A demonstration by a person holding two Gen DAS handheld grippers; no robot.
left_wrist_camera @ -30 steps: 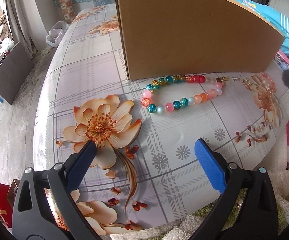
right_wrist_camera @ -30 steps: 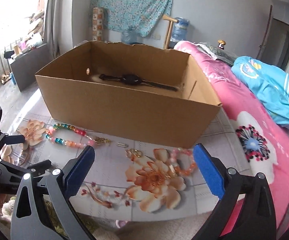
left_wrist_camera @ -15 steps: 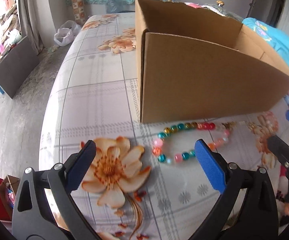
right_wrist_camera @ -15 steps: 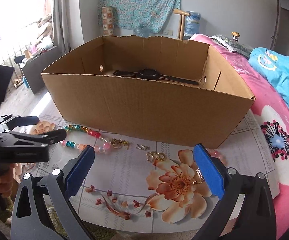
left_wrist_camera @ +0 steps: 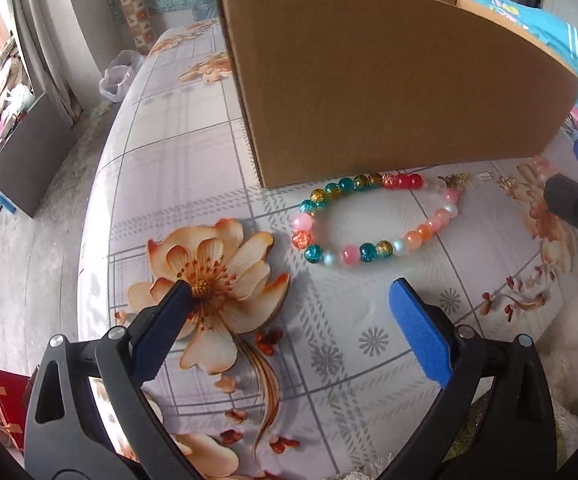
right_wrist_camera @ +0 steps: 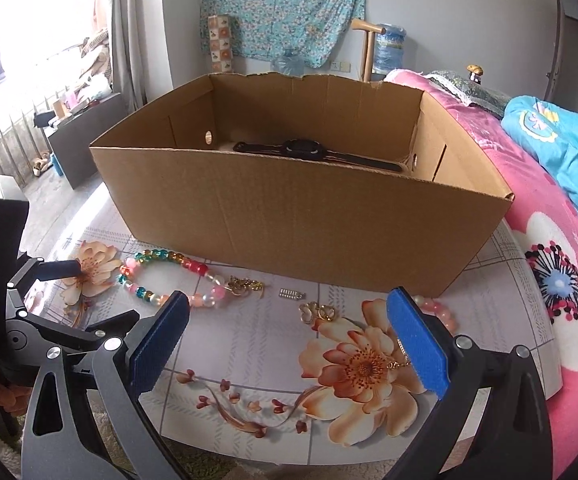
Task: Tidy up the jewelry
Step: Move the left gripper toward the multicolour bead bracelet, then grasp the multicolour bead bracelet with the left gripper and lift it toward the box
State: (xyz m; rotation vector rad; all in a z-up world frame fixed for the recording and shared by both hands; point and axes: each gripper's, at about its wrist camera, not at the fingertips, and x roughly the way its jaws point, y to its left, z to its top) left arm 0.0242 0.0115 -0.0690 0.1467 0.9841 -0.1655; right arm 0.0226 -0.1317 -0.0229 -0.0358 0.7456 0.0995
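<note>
- Here, on a flower-print table (right_wrist_camera: 249, 344), the left gripper (left_wrist_camera: 289, 300) hangs just short of a multicoloured bead bracelet (left_wrist_camera: 373, 220), its blue pads spread wide and holding nothing.
- The right gripper (right_wrist_camera: 289, 316) waits beside it, jaws likewise apart and empty, above a printed blossom.
- The bracelet lies flat against the foot of the cardboard box (right_wrist_camera: 289, 216), its far row of beads close to, perhaps touching, the front wall; whether they touch cannot be told.
- The loop is a flattened oval, its long axis running along the box wall; the gold clasp end (left_wrist_camera: 455, 179) points toward the right gripper's side, the rounded bead end toward the open table.
- Judged from the lie, the step in hand is a pick of the bracelet. The cleaner grip would likely be across the near row of beads, away from the wall, with the pads closing across the strand rather than along it, so round beads do not roll out.
- A black wristwatch (right_wrist_camera: 309, 152) already rests inside the box.
- Small gold pieces (right_wrist_camera: 317, 312), a tiny silver piece (right_wrist_camera: 290, 294) and a pink bead bracelet (right_wrist_camera: 439, 312) lie loose nearby, well worth avoiding in the approach.
</note>
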